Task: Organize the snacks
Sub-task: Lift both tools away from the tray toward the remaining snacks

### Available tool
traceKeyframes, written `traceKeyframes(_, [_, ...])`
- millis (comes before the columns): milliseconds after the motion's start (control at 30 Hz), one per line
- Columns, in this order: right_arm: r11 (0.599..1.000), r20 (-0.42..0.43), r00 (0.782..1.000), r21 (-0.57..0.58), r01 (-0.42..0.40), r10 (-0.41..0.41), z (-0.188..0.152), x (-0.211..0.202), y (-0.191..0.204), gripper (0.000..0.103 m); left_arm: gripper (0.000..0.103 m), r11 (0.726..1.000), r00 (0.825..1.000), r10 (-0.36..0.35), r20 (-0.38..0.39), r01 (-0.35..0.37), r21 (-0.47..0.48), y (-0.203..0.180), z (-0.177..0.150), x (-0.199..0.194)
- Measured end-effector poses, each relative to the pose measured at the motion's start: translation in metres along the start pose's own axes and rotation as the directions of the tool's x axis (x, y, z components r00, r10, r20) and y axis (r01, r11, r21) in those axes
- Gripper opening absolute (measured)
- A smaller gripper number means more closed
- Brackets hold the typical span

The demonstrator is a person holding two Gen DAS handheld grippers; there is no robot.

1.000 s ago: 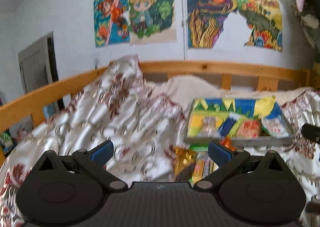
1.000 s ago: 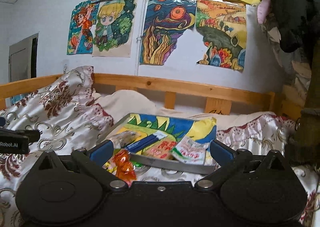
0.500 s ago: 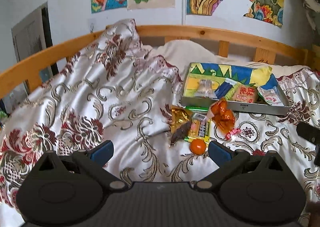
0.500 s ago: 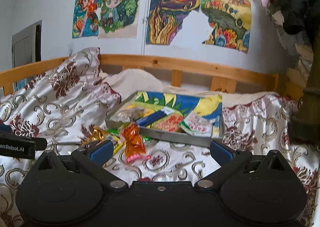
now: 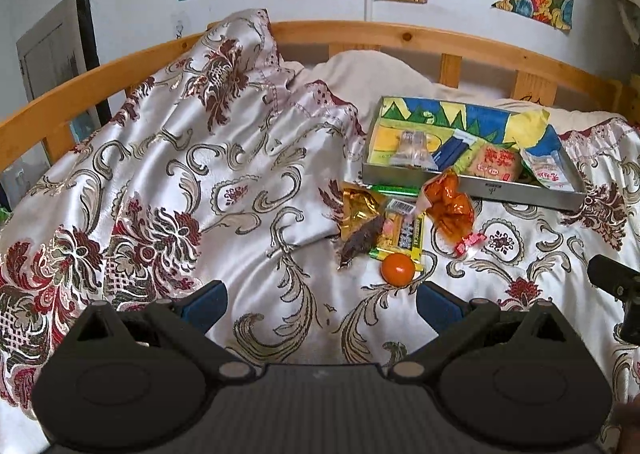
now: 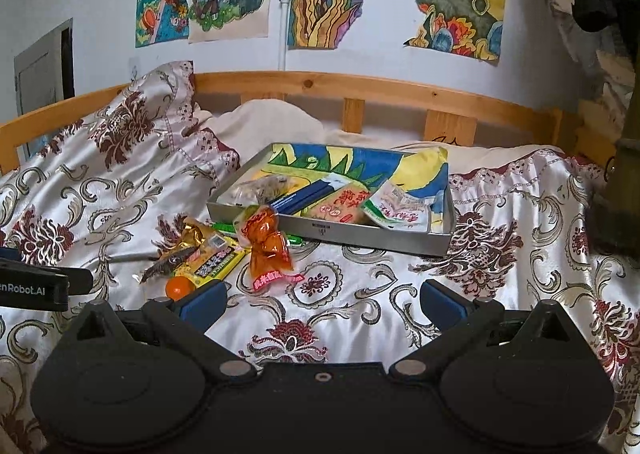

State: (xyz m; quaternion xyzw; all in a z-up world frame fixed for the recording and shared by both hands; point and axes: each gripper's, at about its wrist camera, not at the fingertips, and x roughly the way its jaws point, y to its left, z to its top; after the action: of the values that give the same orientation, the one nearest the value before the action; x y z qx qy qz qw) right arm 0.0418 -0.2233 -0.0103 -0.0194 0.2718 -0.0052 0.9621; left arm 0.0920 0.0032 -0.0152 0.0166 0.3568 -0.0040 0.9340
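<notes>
A grey metal tray point(image 5: 520, 190) point(image 6: 384, 240) lies on the bed with several snack packets in it. In front of it lie loose snacks: an orange packet point(image 5: 450, 210) point(image 6: 266, 244), a yellow packet point(image 5: 404, 232) point(image 6: 218, 260), a gold wrapper point(image 5: 358, 206) point(image 6: 194, 234), a dark brown stick point(image 5: 360, 242) and a small orange ball point(image 5: 397, 269) point(image 6: 179, 288). My left gripper point(image 5: 320, 306) is open and empty, held above the bed short of the ball. My right gripper point(image 6: 322, 304) is open and empty, short of the orange packet.
A floral satin quilt point(image 5: 180, 194) point(image 6: 500, 274) covers the bed and bunches high at the left. A wooden bed rail point(image 5: 400, 38) point(image 6: 360, 86) runs behind the tray. A cream pillow point(image 5: 372, 70) lies by the rail. Posters hang on the wall.
Both grippers have risen and tilted down, so the loose snacks and more of the bed now show. Both stay open and empty.
</notes>
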Motion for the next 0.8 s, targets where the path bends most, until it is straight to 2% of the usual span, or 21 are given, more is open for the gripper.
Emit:
traceKeyframes(600, [1.0,-0.075,0.997,0.012,-0.021,0.022,-0.003,0.018,0.004,0.102,0.102,0.999,0.996,-0.027,-0.09,0.023,-0.04,0.001,-0.001,0.02])
traceKeyframes(800, [0.998,-0.108,0.992,-0.008,-0.068,0.066,0.008,0.032,0.006,0.102,0.102,0.999,0.995,-0.031,-0.099,0.028,-0.028,-0.003,0.002,0.031])
